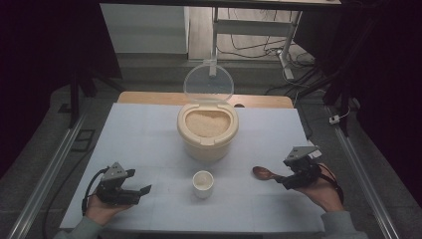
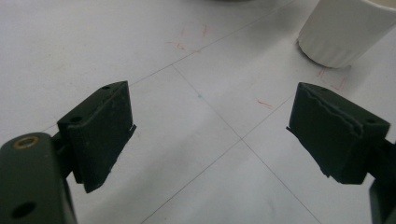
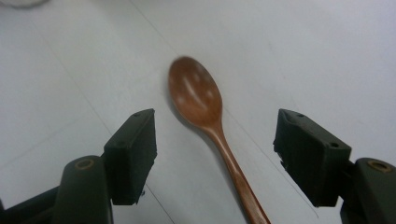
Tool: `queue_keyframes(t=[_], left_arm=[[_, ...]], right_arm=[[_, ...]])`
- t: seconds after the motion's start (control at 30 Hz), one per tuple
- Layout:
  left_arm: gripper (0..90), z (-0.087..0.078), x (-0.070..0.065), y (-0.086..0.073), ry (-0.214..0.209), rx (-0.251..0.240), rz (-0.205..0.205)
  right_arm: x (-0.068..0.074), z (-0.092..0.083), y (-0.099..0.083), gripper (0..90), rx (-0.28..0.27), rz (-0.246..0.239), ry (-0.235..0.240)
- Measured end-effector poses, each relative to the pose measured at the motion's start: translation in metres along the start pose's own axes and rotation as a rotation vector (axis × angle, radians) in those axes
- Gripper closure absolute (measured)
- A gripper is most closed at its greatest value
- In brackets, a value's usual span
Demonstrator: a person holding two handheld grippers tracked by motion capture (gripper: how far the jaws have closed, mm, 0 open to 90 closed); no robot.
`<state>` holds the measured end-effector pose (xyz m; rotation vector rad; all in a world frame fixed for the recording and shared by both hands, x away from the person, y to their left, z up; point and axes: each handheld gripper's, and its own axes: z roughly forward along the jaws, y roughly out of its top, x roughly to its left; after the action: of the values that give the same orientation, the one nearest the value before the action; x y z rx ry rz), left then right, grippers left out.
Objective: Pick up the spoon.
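Observation:
A brown wooden spoon point(image 1: 261, 173) lies flat on the white table cover, bowl pointing left. My right gripper point(image 1: 284, 180) is at its handle end. In the right gripper view the spoon point(image 3: 196, 93) runs between the two wide-apart jaws of this gripper point(image 3: 215, 144), and neither pad touches it. A small white cup point(image 1: 203, 183) with pale contents stands at front centre. My left gripper point(image 1: 141, 181) rests at the front left, open and holding nothing. In the left gripper view the cup point(image 2: 345, 28) stands beyond the open left gripper point(image 2: 210, 126), at the upper right.
A cream container point(image 1: 206, 147) filled with rice stands at mid-table, its clear lid point(image 1: 208, 83) hinged upright behind it. The white cover point(image 1: 144, 134) spans the tabletop. A wooden edge shows at the back, and metal rails run along both sides.

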<state>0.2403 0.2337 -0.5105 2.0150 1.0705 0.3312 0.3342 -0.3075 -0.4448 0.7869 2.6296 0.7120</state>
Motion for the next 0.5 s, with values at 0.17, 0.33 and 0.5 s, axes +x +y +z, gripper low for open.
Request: queue_keyframes(t=[0.17,0.33,0.5], left_arm=[[13.7,0.0,0.0,0.0,0.0,0.003,0.001],[13.7,0.001,0.0,0.0,0.001,0.007,0.006],[13.8,0.002,0.0,-0.001,0.0,0.012,0.007]], right_arm=[[-0.009,0.009,-0.004,30.8,0.073,-0.003,-0.012],[-0.019,0.019,-0.01,31.9,0.139,0.0,-0.01],[-0.027,0.027,-0.016,34.7,0.177,0.011,0.003]])
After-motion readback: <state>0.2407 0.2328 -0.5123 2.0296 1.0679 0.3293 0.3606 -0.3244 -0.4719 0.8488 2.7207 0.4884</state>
